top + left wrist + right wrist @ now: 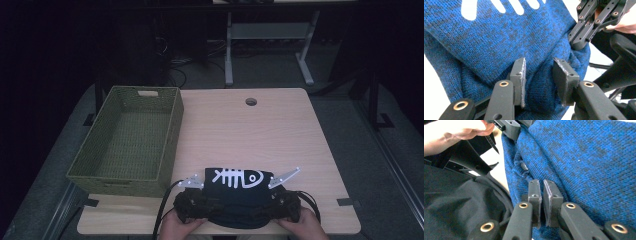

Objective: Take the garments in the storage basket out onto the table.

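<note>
Knit garment (235, 187), dark with white fish-skeleton print, lies folded at near table (280, 130) edge, between both hands. Left gripper (538, 77) jaws part-spread, clamping thick bunched fold of heathered blue knit (colour reads blue up close, near-black from above). Right gripper (542, 195) jaws pinched nearly together on thin knit edge. Woven green basket (167, 150) sits left, rectangular.

No readable text, brand or number was found; only a white fish-skeleton sign was printed on the dark blue knitted garment (235, 186).
</note>
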{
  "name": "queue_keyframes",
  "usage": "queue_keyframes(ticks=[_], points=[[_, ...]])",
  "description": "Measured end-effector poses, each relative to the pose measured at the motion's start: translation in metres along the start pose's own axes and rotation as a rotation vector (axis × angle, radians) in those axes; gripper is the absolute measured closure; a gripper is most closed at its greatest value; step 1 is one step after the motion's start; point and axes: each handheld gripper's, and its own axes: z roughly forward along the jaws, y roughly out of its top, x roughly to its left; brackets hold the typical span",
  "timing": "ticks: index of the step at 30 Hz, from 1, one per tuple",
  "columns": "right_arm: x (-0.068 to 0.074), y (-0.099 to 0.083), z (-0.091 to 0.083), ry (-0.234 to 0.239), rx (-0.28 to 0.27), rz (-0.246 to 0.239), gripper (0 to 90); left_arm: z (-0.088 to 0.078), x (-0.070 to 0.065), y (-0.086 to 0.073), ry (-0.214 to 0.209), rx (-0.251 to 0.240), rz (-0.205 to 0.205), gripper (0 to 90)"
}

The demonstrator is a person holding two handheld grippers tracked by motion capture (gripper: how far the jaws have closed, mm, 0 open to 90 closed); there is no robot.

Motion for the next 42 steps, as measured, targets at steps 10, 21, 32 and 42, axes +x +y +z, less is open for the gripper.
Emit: queue_keyframes(ticks=[10, 21, 32, 42], points=[[-0.016, -0.001, -0.014, -0.015, -0.012, 0.029, 85.1, 0.01, -0.003, 0.014, -0.011, -0.018, -0.009, 59.1], [-0.011, 0.024, -0.046, -0.068, -0.135, 0.028, 70.7, -0.002, 0.01, 0.042, 0.037, -0.12, -0.024, 55.2], [-0.055, 0.039, -0.056, -0.226, -0.209, 0.129, 72.6, 0.015, 0.04, 0.053, 0.125, -0.115, -0.108, 53.8], [-0.065, 0.03, -0.05, -0.226, -0.185, 0.165, 72.8, 0.014, 0.045, 0.05, 0.118, -0.131, -0.148, 52.7]])
